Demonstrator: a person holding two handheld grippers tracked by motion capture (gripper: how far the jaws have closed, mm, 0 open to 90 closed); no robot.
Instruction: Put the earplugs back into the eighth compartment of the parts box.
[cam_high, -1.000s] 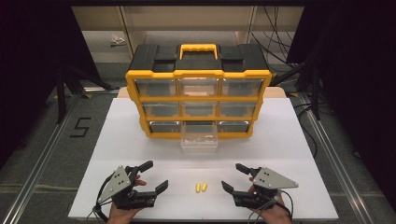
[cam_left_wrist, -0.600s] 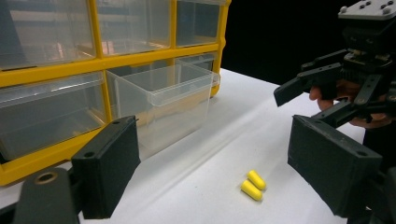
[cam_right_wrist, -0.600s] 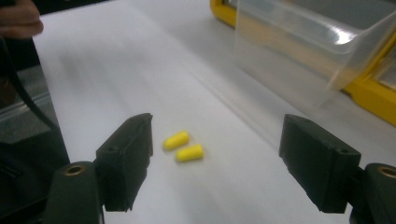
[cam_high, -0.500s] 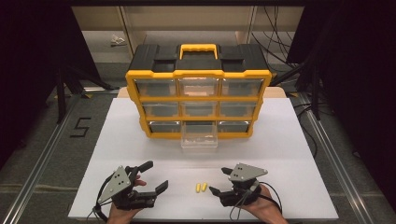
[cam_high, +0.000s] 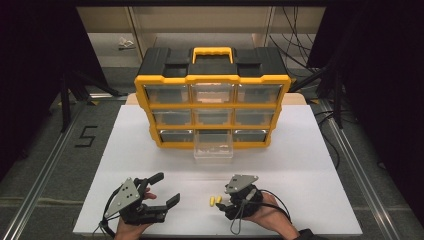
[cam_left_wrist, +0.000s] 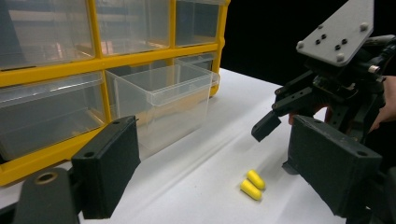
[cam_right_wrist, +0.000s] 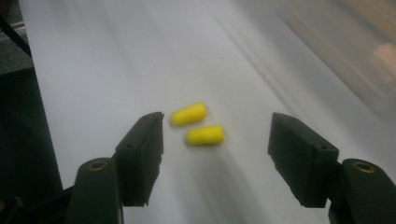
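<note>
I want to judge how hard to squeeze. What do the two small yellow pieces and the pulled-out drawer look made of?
The yellow pieces look like soft foam: matte, rounded, bullet-shaped like earplugs, though softness can't be confirmed by sight. The pulled-out drawer looks like clear rigid plastic: see-through glossy walls with a moulded lip.

Table (cam_high: 320, 150): white top, front half bare.
Floor (cam_high: 45, 165): grey, a black "5" (cam_high: 86, 136) marked on it.
Rails (cam_high: 350, 160): metal, flanking the table.
Backdrop (cam_high: 30, 60): black on both sides.
</note>
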